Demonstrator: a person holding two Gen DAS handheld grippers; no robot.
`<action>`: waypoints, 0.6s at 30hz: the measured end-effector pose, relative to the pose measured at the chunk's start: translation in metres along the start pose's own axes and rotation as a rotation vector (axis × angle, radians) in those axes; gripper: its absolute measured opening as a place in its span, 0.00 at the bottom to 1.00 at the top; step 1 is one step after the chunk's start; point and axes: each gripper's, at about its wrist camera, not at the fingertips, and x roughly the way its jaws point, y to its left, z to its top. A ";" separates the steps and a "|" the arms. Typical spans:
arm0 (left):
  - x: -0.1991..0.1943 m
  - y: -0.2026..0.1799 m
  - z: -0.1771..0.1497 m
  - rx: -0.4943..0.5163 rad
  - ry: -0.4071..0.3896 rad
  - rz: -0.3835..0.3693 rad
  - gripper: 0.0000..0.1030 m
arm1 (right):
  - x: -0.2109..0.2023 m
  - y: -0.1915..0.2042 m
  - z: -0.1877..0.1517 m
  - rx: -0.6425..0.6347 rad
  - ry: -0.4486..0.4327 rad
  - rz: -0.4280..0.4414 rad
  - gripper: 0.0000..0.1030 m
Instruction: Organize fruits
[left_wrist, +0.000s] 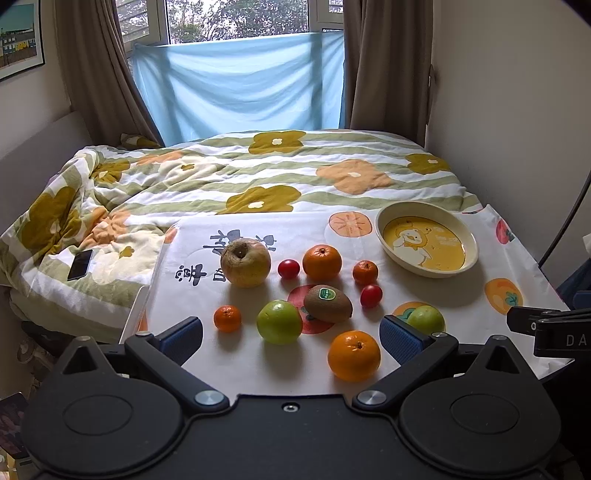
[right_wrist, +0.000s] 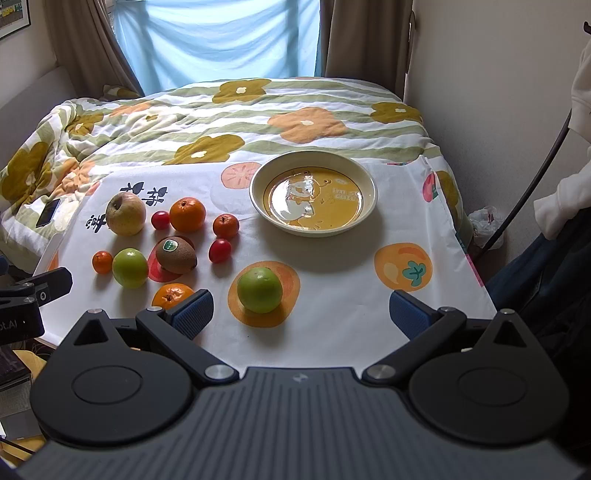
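Loose fruit lies on a white printed cloth (left_wrist: 369, 380): a yellowish apple (left_wrist: 245, 263), a kiwi (left_wrist: 328, 303) with a green sticker, two green apples (left_wrist: 279, 322) (right_wrist: 259, 290), several oranges and mandarins (left_wrist: 354, 355) (left_wrist: 321, 262), and two cherry tomatoes (left_wrist: 288, 268) (left_wrist: 371, 295). An empty yellow duck bowl (left_wrist: 426, 239) (right_wrist: 313, 192) stands at the back right. My left gripper (left_wrist: 291, 338) is open and empty, near the front of the fruit. My right gripper (right_wrist: 299, 314) is open and empty, just in front of the second green apple.
A floral quilt (left_wrist: 258, 173) covers the bed behind the cloth, with a phone (left_wrist: 80, 264) lying on its left. A wall runs along the right. The right gripper's body (left_wrist: 554, 328) shows at the left view's right edge.
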 end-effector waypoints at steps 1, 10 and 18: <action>0.000 0.000 0.000 0.000 0.000 -0.001 1.00 | 0.000 0.000 0.000 0.000 0.002 0.001 1.00; 0.002 0.001 0.003 0.002 0.001 0.005 1.00 | 0.001 0.000 0.003 -0.005 0.003 0.003 1.00; 0.002 0.002 0.004 0.003 0.001 0.006 1.00 | 0.001 0.002 0.002 -0.006 0.001 0.005 1.00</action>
